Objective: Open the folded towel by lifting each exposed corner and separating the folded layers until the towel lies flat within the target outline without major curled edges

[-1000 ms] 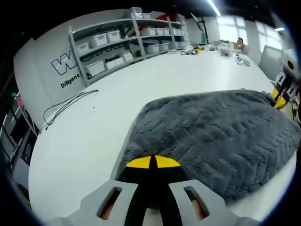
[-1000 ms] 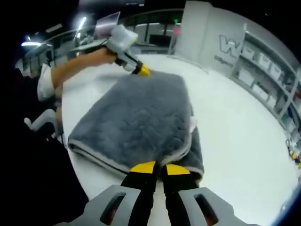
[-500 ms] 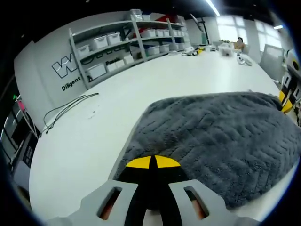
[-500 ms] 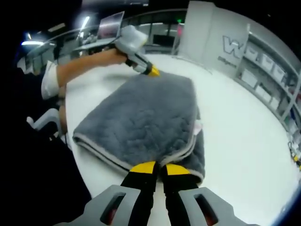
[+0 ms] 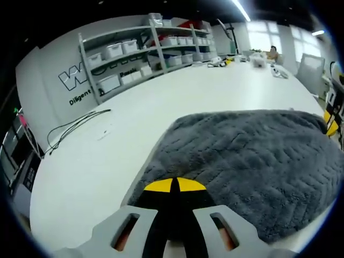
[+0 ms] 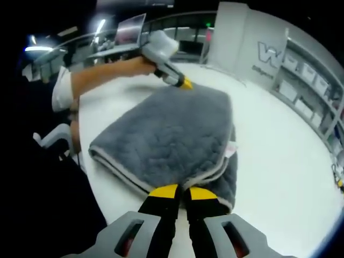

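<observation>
white desk [image 5: 107, 156] carries one grey towel [image 6: 172, 134], folded with a lower layer peeking out beside the top one. both grippers are clenched on the towel's upper layer: the right gripper [image 6: 176, 192] on a near corner with the pale hem, the left gripper [image 5: 173, 185] on the corner at the towel's far end in the right gripper view. to do the step well, i'd raise both corners evenly, keep the edge taut and peel away from the lower layer. behind the towel stands one shelving unit [image 5: 145, 48] with several bins.

A lab or workshop space.
Metal shelving [image 5: 145, 48] is holding white storage bins [image 5: 114, 49] beside a lettered wall [image 5: 70, 75], and a long white table [image 5: 161, 97] is stretching under strip lights [image 5: 243, 7].
</observation>
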{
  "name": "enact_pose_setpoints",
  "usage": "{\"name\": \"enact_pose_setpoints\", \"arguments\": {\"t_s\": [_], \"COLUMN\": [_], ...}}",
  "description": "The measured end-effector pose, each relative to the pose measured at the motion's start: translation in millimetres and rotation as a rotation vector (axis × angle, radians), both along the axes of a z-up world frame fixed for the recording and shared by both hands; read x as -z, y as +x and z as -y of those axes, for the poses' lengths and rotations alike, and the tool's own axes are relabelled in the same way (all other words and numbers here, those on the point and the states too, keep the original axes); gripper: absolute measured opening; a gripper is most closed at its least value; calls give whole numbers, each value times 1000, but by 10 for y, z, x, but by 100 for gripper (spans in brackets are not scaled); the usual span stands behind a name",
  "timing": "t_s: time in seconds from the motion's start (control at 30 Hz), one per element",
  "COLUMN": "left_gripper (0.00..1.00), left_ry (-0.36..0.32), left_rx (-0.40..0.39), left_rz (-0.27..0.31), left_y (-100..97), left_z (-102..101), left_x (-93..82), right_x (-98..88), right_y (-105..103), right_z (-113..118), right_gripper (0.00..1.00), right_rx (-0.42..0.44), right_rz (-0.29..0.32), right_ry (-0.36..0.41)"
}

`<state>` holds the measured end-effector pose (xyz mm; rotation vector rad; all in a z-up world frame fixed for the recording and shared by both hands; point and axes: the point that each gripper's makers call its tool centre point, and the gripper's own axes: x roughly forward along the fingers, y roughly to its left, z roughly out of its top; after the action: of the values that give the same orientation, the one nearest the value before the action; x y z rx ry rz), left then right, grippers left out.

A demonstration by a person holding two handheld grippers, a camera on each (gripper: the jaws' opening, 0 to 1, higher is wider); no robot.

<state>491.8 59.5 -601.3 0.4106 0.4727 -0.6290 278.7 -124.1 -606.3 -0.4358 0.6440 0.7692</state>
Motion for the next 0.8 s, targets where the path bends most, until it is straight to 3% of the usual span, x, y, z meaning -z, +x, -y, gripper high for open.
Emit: {"name": "enact_pose_setpoints", "arguments": {"t_s": [0.5, 0.8], "left_gripper": [1, 1], "left_ry": [-14, 35], "left_rx": [7, 18], "left_rz": [8, 55], "left_y": [157, 261], "left_z": [110, 161], "left_x": [1, -14], "right_x": [-46, -98], "right_y": [131, 152], "right_z": [-8, -15], "right_gripper": [2, 6], "right_rx": [-15, -101], "right_rz": [-5, 22], "right_ry": [18, 37]}}
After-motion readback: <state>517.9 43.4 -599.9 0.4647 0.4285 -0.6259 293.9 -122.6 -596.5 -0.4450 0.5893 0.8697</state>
